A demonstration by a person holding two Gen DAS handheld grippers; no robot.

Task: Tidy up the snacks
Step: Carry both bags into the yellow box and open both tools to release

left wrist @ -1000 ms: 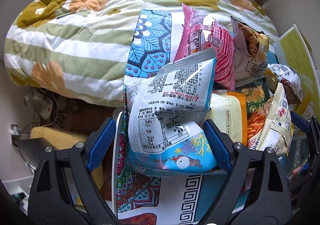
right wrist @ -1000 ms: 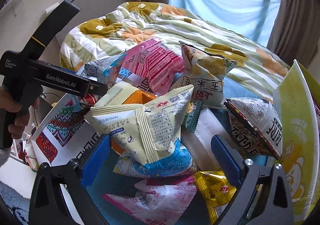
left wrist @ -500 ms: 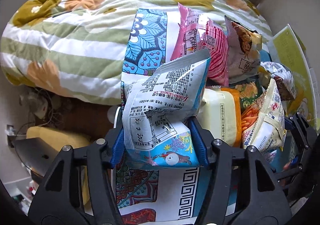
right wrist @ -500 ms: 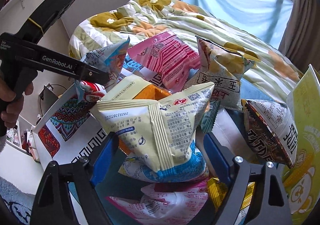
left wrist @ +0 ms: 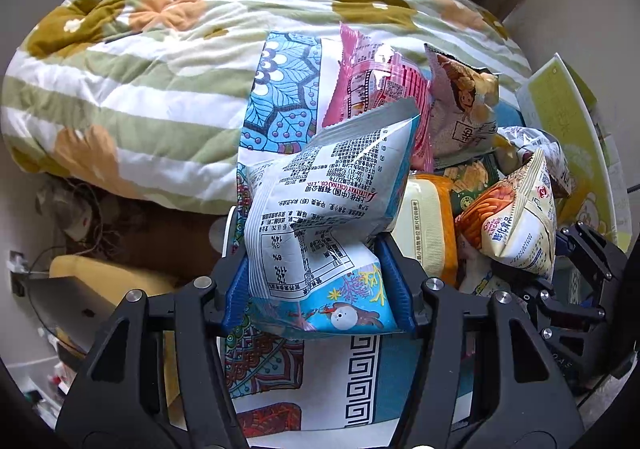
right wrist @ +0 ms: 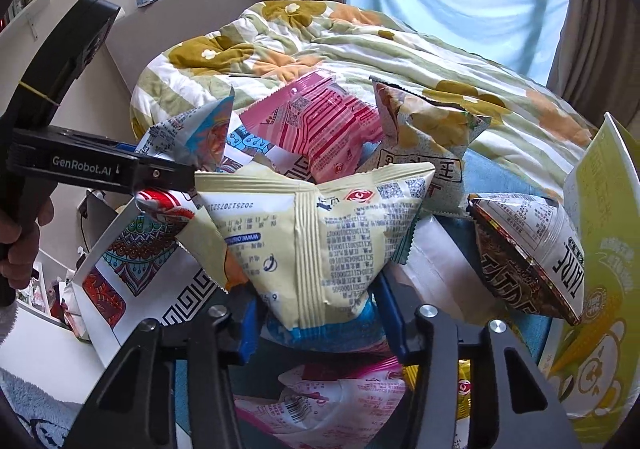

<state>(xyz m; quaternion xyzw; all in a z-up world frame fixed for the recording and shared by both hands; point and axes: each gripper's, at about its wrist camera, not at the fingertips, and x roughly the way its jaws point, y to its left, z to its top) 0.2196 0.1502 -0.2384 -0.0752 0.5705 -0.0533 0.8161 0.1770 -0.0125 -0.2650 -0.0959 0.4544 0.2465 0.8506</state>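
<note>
My left gripper (left wrist: 318,289) is shut on a white and blue snack bag (left wrist: 328,189) and holds it just above the patterned box (left wrist: 360,377). In the right wrist view that same bag (right wrist: 192,133) sticks up beside the left gripper's black handle (right wrist: 80,165), gripped by a hand at the left edge. My right gripper (right wrist: 322,325) has its jaws closing on a cream snack bag (right wrist: 320,233), and the blue pads (right wrist: 394,321) press its lower sides. The left wrist view shows this cream and orange bag (left wrist: 516,221) at the right.
More snacks fill the box: a pink bag (right wrist: 320,133), a beige and yellow bag (right wrist: 424,137), a brown and white bag (right wrist: 532,249), and a pink and white one (right wrist: 340,401) below. A yellow box flap (right wrist: 600,249) stands at the right. Behind lies a flowered quilt (left wrist: 160,61).
The left jaws closed onto the white and blue bag and lifted it a little. The right jaws closed from wide open onto the cream bag.
</note>
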